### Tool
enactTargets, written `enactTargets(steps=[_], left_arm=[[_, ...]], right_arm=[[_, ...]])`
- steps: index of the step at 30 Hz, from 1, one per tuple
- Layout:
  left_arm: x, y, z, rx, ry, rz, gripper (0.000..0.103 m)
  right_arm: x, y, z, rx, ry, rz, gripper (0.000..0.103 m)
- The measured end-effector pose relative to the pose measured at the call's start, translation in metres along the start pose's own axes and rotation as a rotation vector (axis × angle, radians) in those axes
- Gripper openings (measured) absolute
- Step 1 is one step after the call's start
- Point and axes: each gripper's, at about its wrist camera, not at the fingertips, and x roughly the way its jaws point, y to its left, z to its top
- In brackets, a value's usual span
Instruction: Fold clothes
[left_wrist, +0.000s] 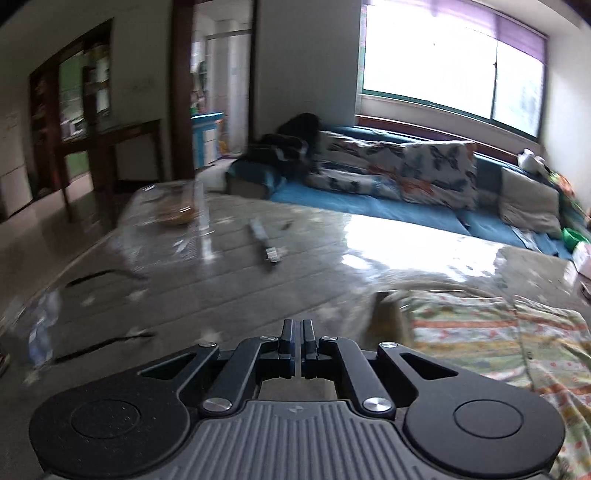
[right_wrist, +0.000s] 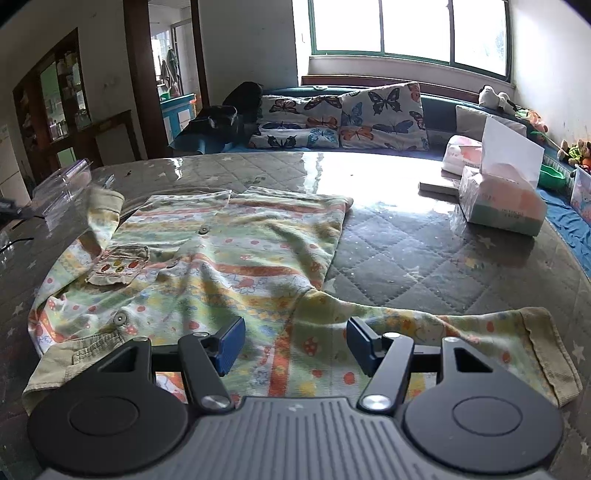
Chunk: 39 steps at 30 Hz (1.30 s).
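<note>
A small patterned shirt (right_wrist: 229, 258), light green with orange stripes, buttons and a chest pocket, lies spread on the quilted table (right_wrist: 424, 258). One sleeve (right_wrist: 480, 332) stretches to the right, the other sleeve (right_wrist: 103, 210) is folded up at the far left. My right gripper (right_wrist: 295, 343) is open and empty, hovering over the shirt's near part. My left gripper (left_wrist: 297, 332) is shut with nothing between its fingers, over bare table left of the shirt (left_wrist: 498, 343), which shows at the right in the left wrist view.
A tissue box (right_wrist: 502, 199) and a pink pack (right_wrist: 461, 155) stand at the table's far right. A clear plastic container (right_wrist: 62, 188) sits at the far left; in the left wrist view a bowl (left_wrist: 177, 214) and a small tool (left_wrist: 266, 240). Sofa with butterfly pillows (right_wrist: 347, 118) behind.
</note>
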Motion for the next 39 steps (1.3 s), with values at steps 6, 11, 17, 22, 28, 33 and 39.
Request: enactTargets(steps=[6,11,17,22,28,33,39], left_arm=[[0.006,-0.020,-0.005,0.011,0.056,-0.086,0.005],[0.025,-0.074,-0.002,0.085,0.076,-0.169,0.019],[0.064,-0.140,-0.001,0.218,0.100,-0.193,0.040],[0.097,-0.166,-0.005,0.283,0.128,-0.159,0.040],[0.119,-0.175,-0.011,0.320,0.142,-0.130,0.030],[0.115,-0.162,-0.004,0.273,0.138,-0.140,0.004],[0.069,-0.109,0.019,0.135,0.036,-0.133,0.003]], right_arm=[[0.001,0.006,0.000,-0.007,0.007,-0.002,0.062],[0.001,0.007,0.000,-0.006,0.011,0.001,0.063],[0.004,0.004,-0.003,0.010,0.026,0.013,0.063],[0.007,0.002,-0.005,0.017,0.039,0.020,0.063],[0.010,-0.001,-0.006,0.027,0.050,0.023,0.063],[0.005,0.000,-0.006,0.026,0.037,0.018,0.063],[-0.003,0.002,-0.005,0.024,0.019,0.012,0.063]])
